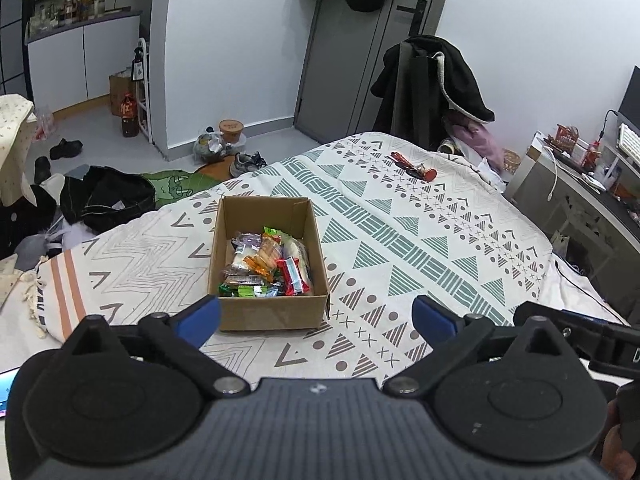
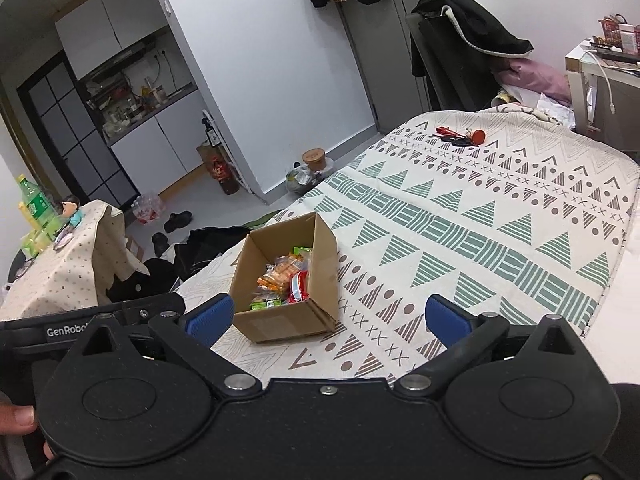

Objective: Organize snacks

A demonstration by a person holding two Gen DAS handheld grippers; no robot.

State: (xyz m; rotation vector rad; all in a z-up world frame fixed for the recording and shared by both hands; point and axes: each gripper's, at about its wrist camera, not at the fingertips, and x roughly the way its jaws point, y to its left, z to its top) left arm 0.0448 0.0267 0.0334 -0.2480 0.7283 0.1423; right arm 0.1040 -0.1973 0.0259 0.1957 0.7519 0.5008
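While both claws are held above the near edge of the bed, an open brown cardboard box (image 1: 267, 264) (image 2: 285, 280) is seen resting on the cream bedspread patterned with green and grey triangles (image 1: 420, 240) (image 2: 480, 220). The box is filled with a heap of small wrapped snacks (image 1: 268, 264) (image 2: 284, 280) in orange, green, red and white packets; their printing is too small to be read. The left claw (image 1: 316, 316) is held with its blue-padded fingers (image 1: 200, 316) spread wide apart, nothing between them, the box lying at 12 o'clock just beyond. The right claw (image 2: 328, 318) is likewise spread and empty, the box at 11 o'clock. On the black arm of the left tool, seen from the right wrist view, the white lettering "GenRobo" (image 2: 66, 331) can be read, cut off. A red-handled bunch of keys (image 1: 412, 166) (image 2: 460, 136) lies far up the bed at 1 o'clock.
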